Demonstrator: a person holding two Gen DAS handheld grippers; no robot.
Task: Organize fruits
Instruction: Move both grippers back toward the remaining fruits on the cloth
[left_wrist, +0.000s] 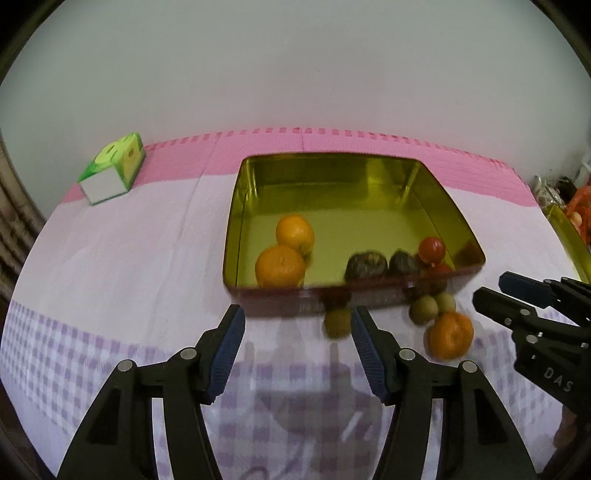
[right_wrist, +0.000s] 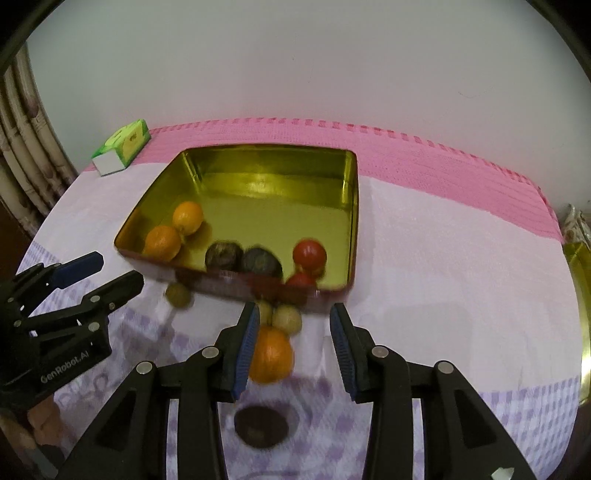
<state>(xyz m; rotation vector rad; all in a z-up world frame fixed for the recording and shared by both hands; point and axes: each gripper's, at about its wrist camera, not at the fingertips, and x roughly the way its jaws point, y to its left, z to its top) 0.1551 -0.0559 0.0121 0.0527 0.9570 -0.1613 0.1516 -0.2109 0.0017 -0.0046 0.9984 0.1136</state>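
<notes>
A gold tin tray holds two oranges, two dark fruits and two red fruits. On the cloth in front lie an orange, two small green fruits, another green one and a dark fruit. My left gripper is open and empty before the tray. My right gripper is open, with the loose orange just inside its left finger.
A green and white box sits at the back left on the pink cloth. A second gold tin lies at the right edge. Curtains hang at the left.
</notes>
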